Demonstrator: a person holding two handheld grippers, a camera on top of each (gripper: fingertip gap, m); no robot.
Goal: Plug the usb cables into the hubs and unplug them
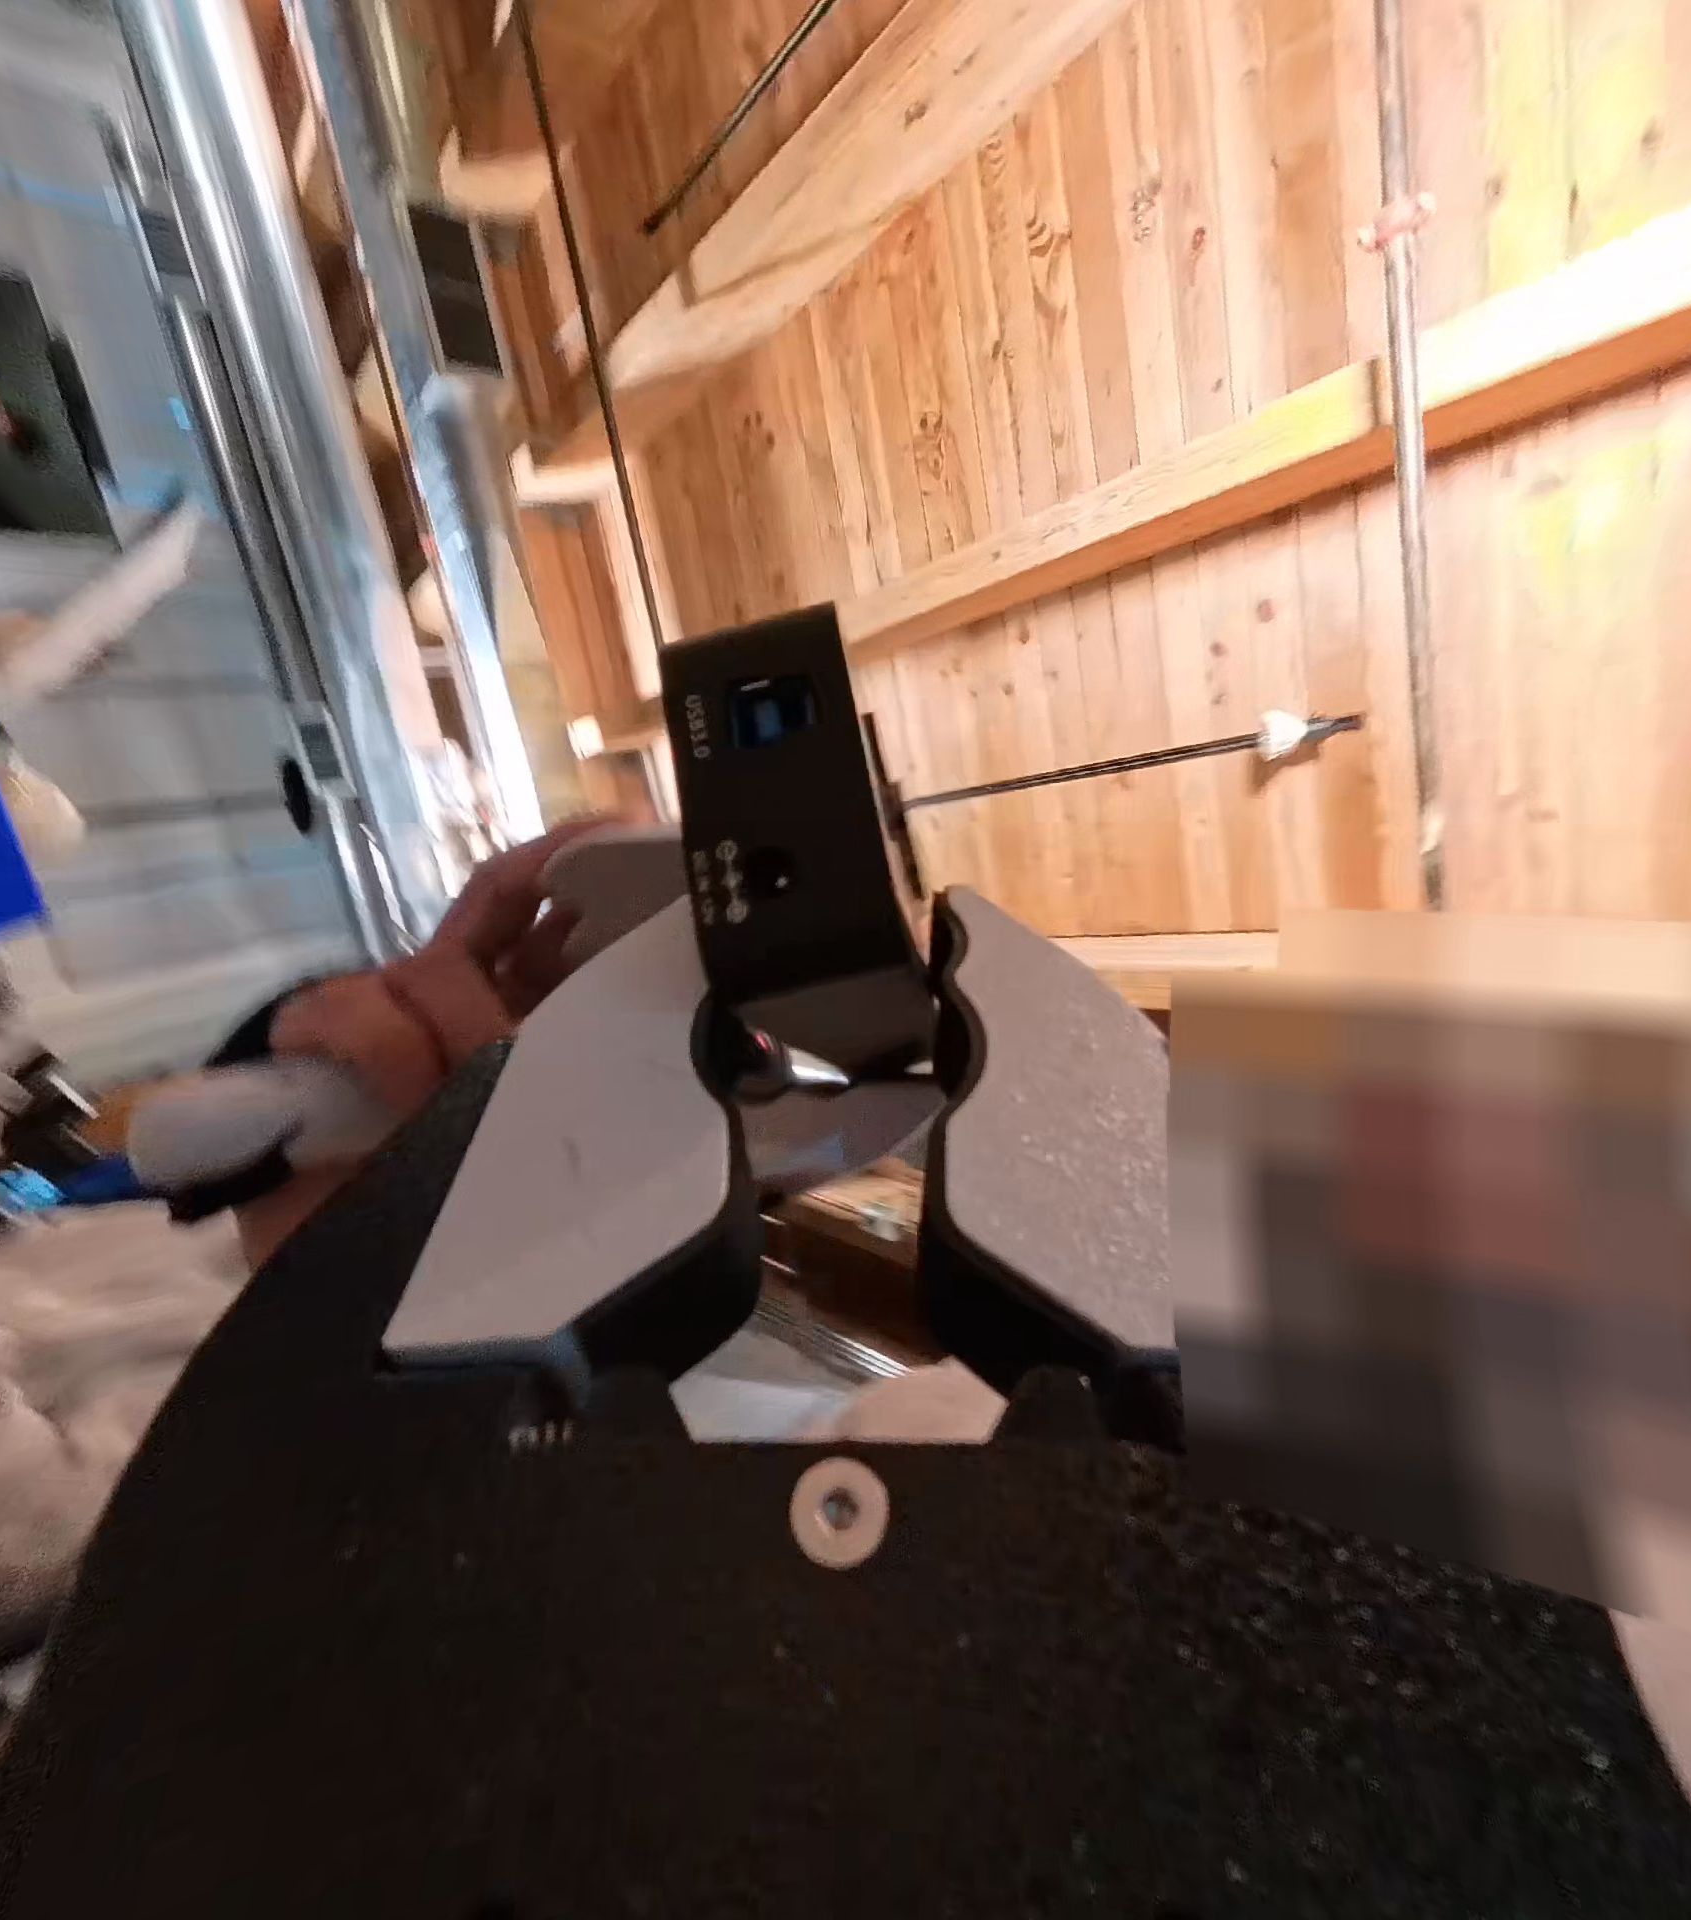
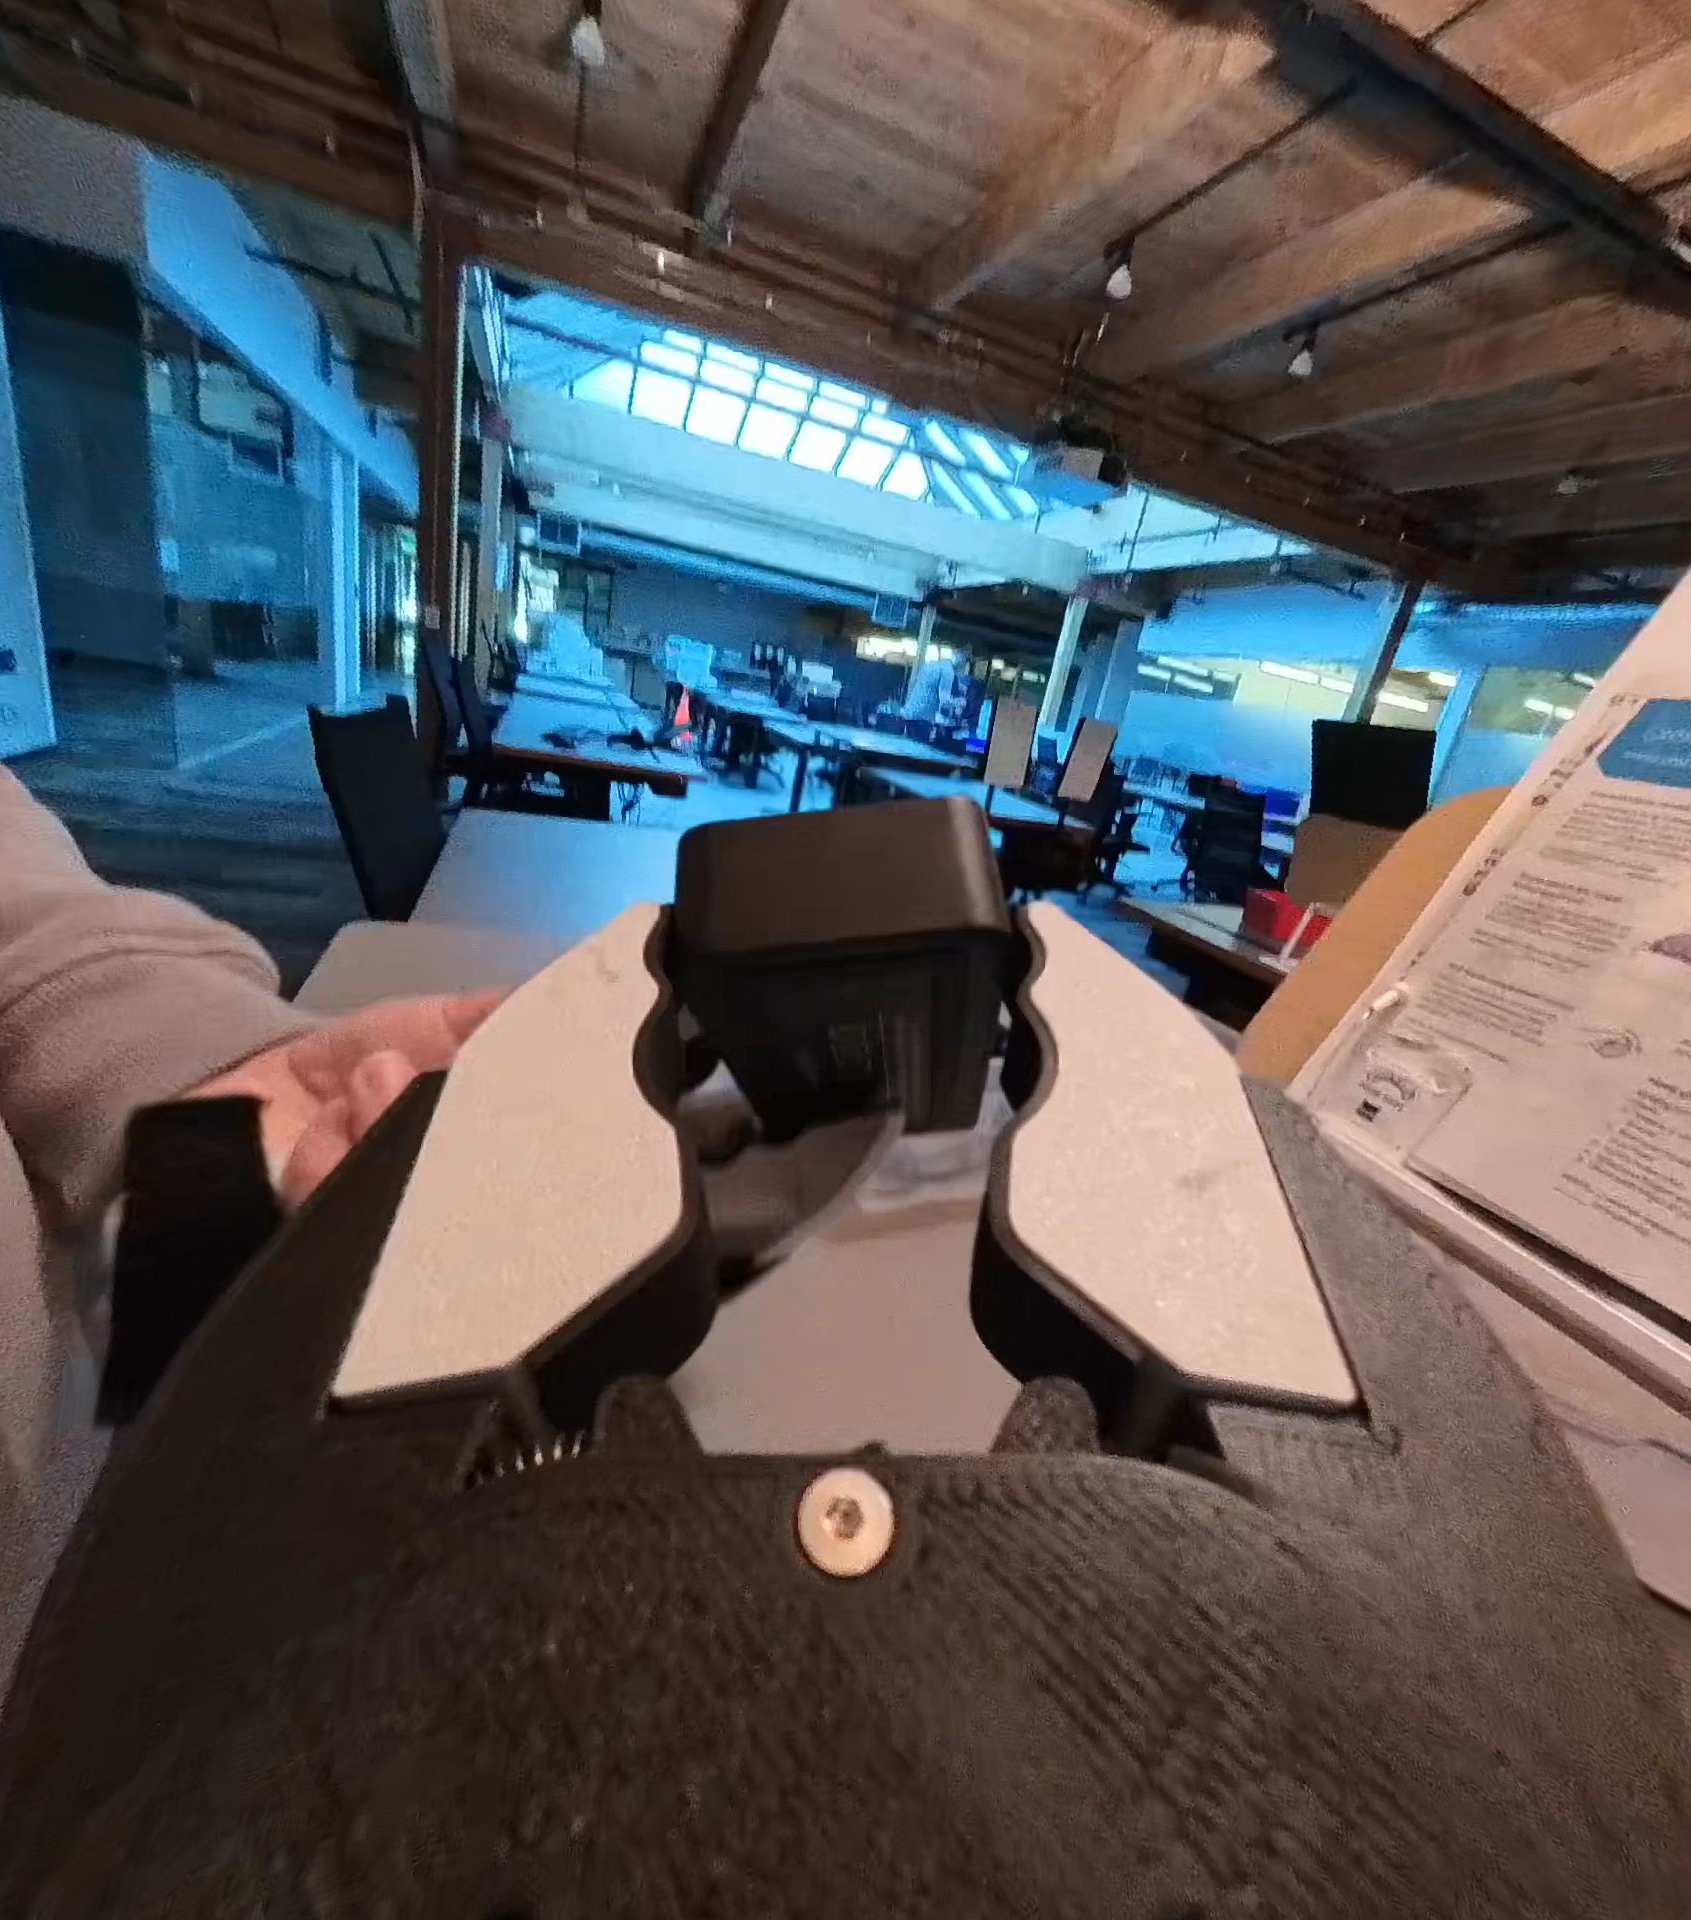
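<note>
My left gripper (image 1: 825,940) is shut on a flat black USB hub (image 1: 779,800) and holds it upright in the air, end face toward the camera with a blue port and a round socket showing. A shiny metal part (image 1: 789,1070) sits between the fingers below the hub. My right gripper (image 2: 836,935) is shut on a black boxy power adapter (image 2: 841,935) and holds it above a grey table (image 2: 550,873). A person's hand (image 1: 467,966) holds the other gripper at the left of the left wrist view. No USB cable plug is visible.
A wooden plank wall (image 1: 1184,520) with shelves fills the left wrist view, with a thin black rod (image 1: 1080,774) across it. A printed sheet on a white box (image 2: 1599,987) stands close on the right of the right wrist view. A sleeve and hand (image 2: 342,1081) are at its left.
</note>
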